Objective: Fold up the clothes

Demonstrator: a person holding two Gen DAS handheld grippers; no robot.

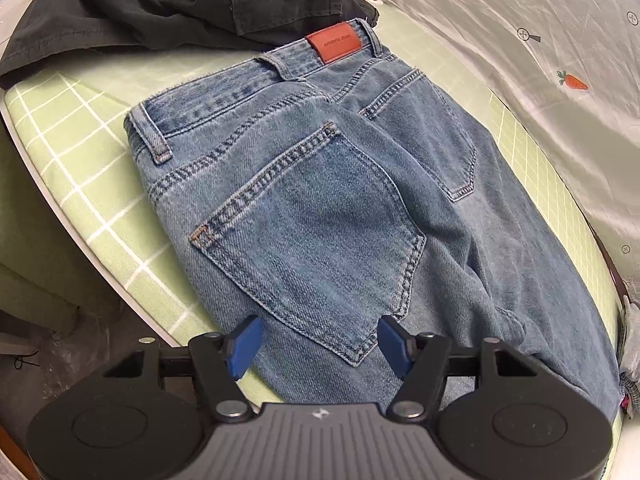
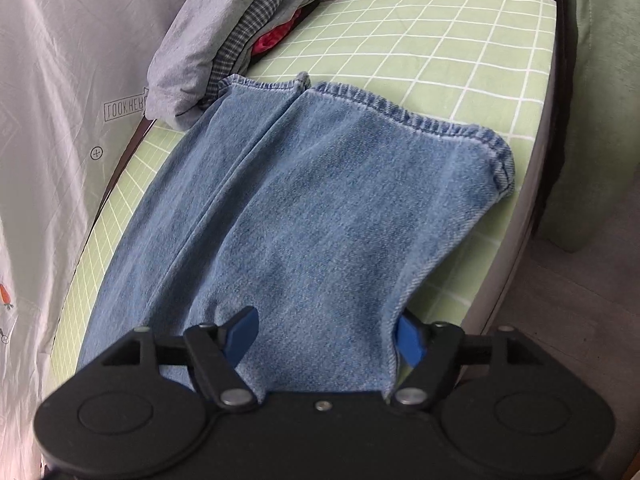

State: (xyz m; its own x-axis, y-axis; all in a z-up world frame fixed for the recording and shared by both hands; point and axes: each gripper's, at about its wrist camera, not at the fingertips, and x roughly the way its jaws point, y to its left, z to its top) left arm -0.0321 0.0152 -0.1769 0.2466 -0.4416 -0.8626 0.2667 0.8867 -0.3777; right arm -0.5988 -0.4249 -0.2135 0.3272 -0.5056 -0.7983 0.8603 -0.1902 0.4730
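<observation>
Blue jeans [image 1: 320, 208] lie folded lengthwise on the green checked bed, back pockets up, with a red-brown waist patch [image 1: 335, 47] at the far end. My left gripper [image 1: 320, 340] is open and empty, hovering over the lower tip of the near back pocket. In the right wrist view the jeans' legs [image 2: 320, 208] stretch away to their hems [image 2: 400, 114]. My right gripper [image 2: 326, 334] is open, its blue fingers [image 2: 240, 336] standing either side of the near leg fabric, which lies between them.
A dark crumpled garment [image 1: 180, 4] lies beyond the waistband. A stack of folded clothes [image 2: 224, 40] sits by the hems. A white carrot-print sheet [image 2: 48, 120] runs along one side. The bed edge [image 2: 532, 184] drops to the floor [image 2: 580, 300].
</observation>
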